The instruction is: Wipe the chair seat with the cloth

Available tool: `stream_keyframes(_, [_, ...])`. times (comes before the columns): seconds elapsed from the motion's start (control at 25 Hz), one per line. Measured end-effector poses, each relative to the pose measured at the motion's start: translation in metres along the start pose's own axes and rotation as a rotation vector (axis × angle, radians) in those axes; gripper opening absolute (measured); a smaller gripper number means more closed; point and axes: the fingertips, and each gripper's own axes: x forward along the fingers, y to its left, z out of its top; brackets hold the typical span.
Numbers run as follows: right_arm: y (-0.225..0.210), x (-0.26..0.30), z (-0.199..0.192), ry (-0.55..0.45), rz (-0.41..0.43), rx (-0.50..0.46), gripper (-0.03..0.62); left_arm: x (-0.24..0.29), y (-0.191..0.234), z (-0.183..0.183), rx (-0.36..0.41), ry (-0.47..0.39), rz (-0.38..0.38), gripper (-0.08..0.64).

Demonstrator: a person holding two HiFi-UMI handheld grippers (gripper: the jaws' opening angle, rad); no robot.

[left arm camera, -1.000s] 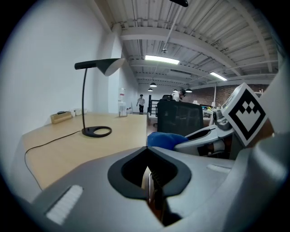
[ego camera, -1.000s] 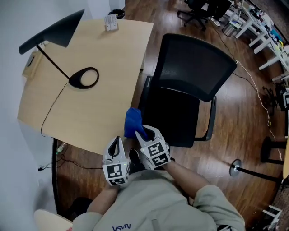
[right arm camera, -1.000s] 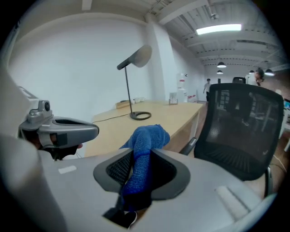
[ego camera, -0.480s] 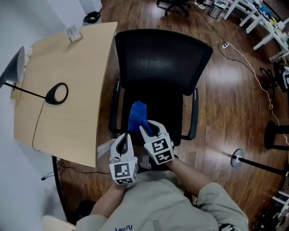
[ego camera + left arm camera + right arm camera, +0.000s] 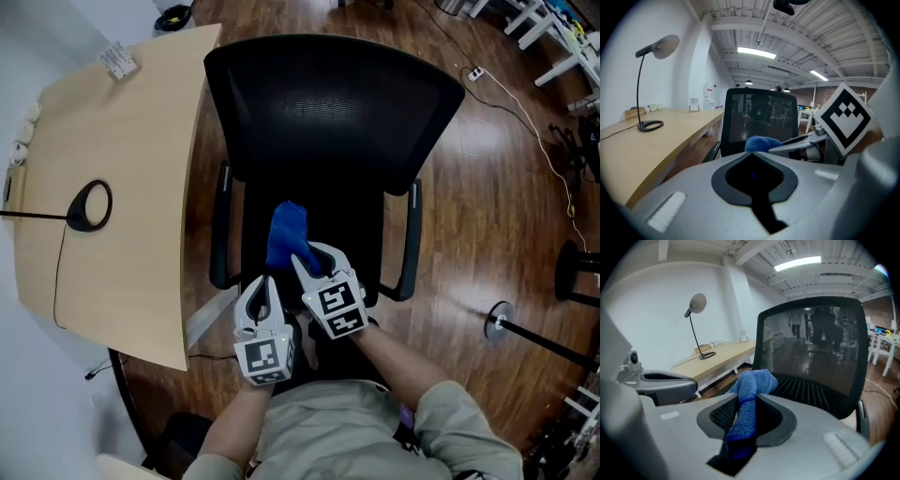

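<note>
Biggest thing first: the worktop [image 5: 122, 187] runs down the left side with a lamp base [image 5: 86, 206] on it, and it's not really part of this. The chair [image 5: 328, 103] is parked just beside it, backrest away from the person, seat [image 5: 352, 234] facing them between the two armrests.

Both grippers are over the front edge of the seat. The right gripper [image 5: 311, 258] has its jaws clenched on the cloth [image 5: 287, 230]. In the right gripper view you can see the blue fabric pinched in the slot, with a bunched wad poking out ahead toward the seat. The left gripper [image 5: 262, 286] sits just beside it on the desk side, jaws pressed together with nothing between them, so it's basically along for the ride.

The cloth is over the front left part of the seat. I can't tell if it's actually touching the mesh or just hanging above it.

My read: this is the very start of the wipe, cloth in hand and lined up but no real strokes done. The next move calls for pushing the wad down flat onto the seat and dragging it across, toward the backrest and over to the right armrest side.
</note>
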Motion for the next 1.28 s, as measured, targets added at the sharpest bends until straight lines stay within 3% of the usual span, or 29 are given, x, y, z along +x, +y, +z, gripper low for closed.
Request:
stream_keyframes(0.2, [-0.013, 0.068, -0.017, 0.001, 0.037, 0.015, 0.098, 0.051, 0.034, -0.049, 0.016, 0.043, 0.039, 0.005])
stream_keyframes(0.6, [-0.027, 0.192, -0.067, 0.046, 0.028, 0.032, 0.089, 0.109, 0.072, -0.13, -0.097, 0.1, 0.047, 0.005])
stream_keyframes(0.96, [-0.034, 0.271, -0.082, 0.072, 0.037, 0.045, 0.089, 0.138, 0.088, -0.155, -0.082, 0.11, 0.02, 0.005])
stream_keyframes(1.28, [-0.042, 0.308, -0.098, 0.125, 0.043, 0.041, 0.09, 0.152, 0.1, -0.163, -0.04, 0.127, 0.044, 0.005])
